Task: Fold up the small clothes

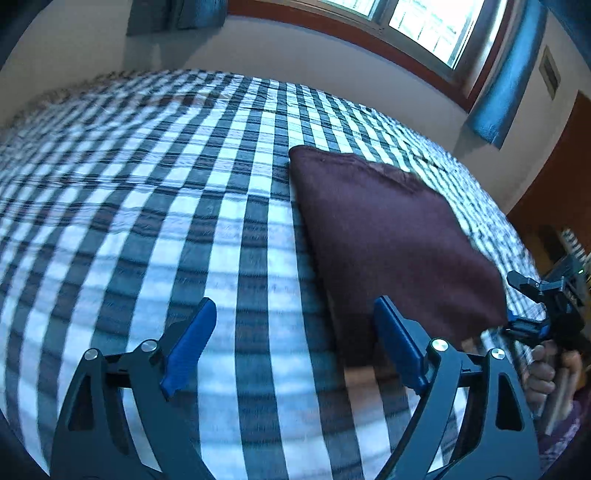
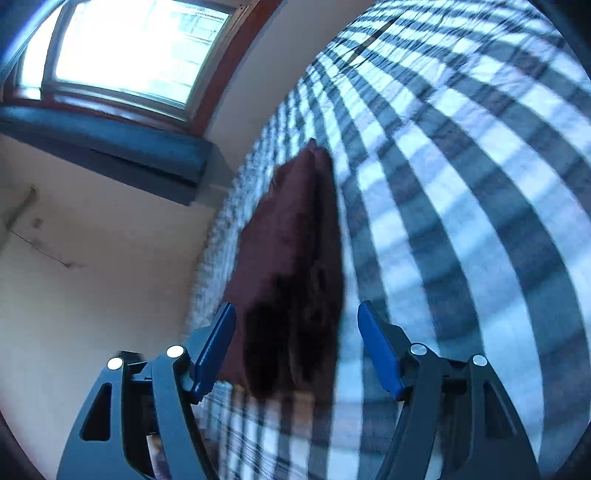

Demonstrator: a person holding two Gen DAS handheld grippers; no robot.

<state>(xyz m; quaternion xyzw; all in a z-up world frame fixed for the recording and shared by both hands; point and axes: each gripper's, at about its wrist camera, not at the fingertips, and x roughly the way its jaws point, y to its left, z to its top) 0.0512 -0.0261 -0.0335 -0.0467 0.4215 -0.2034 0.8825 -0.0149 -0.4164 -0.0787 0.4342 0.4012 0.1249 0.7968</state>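
A folded dark maroon garment [image 1: 388,236] lies flat on the blue-and-white checked bedspread [image 1: 147,221]. My left gripper [image 1: 295,343] is open and empty; its right finger lies over the garment's near left edge. My right gripper [image 1: 517,325] shows at the garment's near right corner in the left wrist view, held by a hand. In the right wrist view the right gripper [image 2: 297,350] is open, its fingers on either side of the garment's [image 2: 291,258] near end, with nothing gripped.
The bedspread [image 2: 461,221] covers the whole bed. A white wall [image 1: 258,48] and a window [image 1: 424,26] with blue curtains [image 1: 506,85] lie beyond the far edge. A brown door [image 1: 554,177] stands at the right.
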